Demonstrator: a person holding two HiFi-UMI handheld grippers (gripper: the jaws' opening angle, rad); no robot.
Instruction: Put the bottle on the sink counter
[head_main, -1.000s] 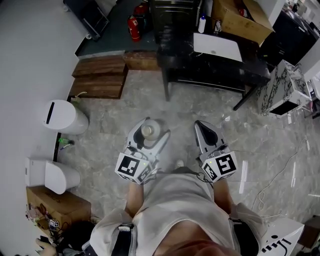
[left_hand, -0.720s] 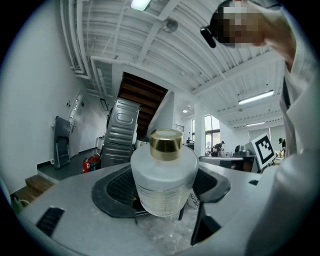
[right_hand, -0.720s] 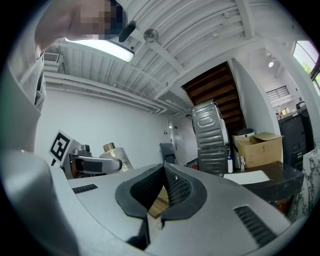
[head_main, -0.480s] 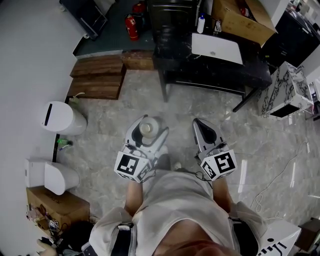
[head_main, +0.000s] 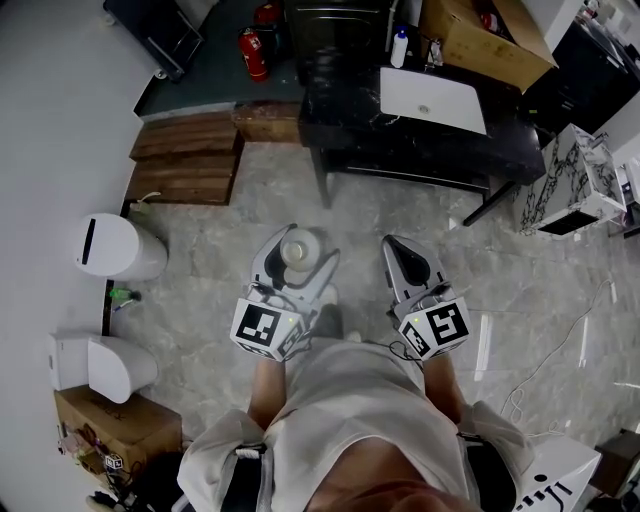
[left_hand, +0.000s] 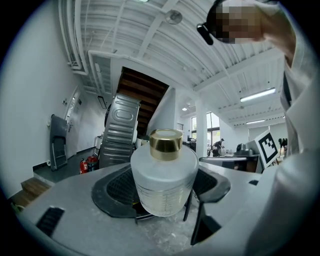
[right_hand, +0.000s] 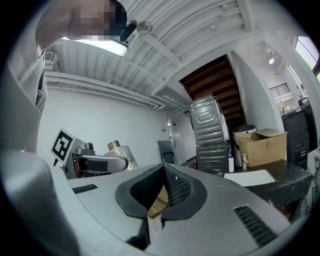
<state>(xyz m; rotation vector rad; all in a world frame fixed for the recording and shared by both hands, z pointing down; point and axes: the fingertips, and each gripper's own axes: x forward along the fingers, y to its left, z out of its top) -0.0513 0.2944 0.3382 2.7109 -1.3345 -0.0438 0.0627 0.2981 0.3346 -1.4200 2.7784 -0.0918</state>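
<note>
A frosted glass bottle (left_hand: 164, 180) with a gold cap (left_hand: 166, 144) stands upright between the jaws of my left gripper (head_main: 296, 256), which is shut on it. In the head view the bottle (head_main: 298, 250) shows from above, held over the floor. My right gripper (head_main: 410, 268) is beside it to the right, shut with nothing between its pads (right_hand: 172, 187). The bottle (right_hand: 121, 152) also appears at the left of the right gripper view. Ahead stands the black sink counter (head_main: 440, 150) with a white basin (head_main: 432, 100).
A small white bottle (head_main: 399, 47) and a cardboard box (head_main: 485, 38) sit at the counter's far side. Wooden steps (head_main: 185, 165), a red fire extinguisher (head_main: 247, 52), a white bin (head_main: 108, 248) and a toilet (head_main: 95, 362) lie to the left. Marble slabs (head_main: 572, 180) stand at right.
The person has stepped forward; the counter and basin have come slightly nearer in the head view. Both grippers keep their pose, the left still holding the bottle.
</note>
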